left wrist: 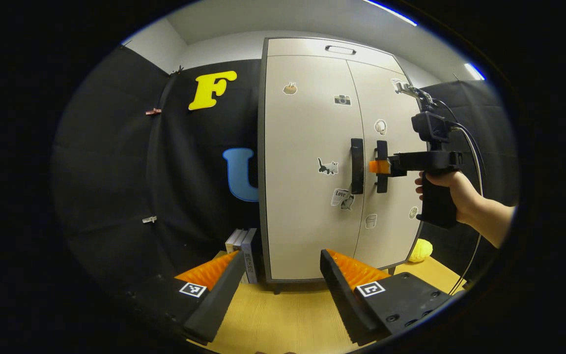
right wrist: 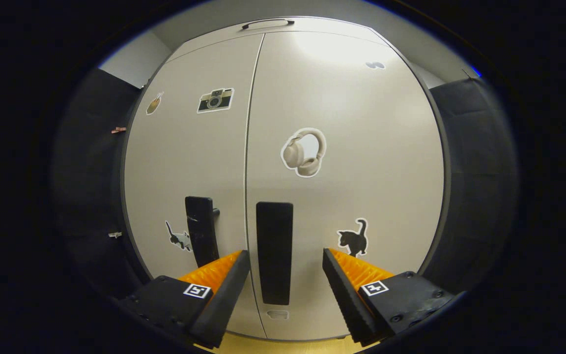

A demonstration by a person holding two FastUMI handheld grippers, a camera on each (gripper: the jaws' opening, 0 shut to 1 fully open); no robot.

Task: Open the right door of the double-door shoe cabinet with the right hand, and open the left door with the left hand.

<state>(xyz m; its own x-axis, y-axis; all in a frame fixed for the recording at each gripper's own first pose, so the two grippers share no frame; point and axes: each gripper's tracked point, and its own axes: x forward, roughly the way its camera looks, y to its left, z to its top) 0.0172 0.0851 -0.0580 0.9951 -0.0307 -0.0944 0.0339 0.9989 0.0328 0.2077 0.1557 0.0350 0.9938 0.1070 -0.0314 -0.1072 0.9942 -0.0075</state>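
Right tongs (right wrist: 283,275) straddle right door handle (right wrist: 274,253), spread, level, not gripping.

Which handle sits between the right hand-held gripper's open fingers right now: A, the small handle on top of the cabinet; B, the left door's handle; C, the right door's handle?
C: the right door's handle stands between the open fingers of the right hand-held gripper, not yet clamped.

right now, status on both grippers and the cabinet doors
Right gripper open, straddling right door handle, not clamped. Left gripper open, well back from the cabinet. Both doors shut; left door handle untouched. Nothing blocking.
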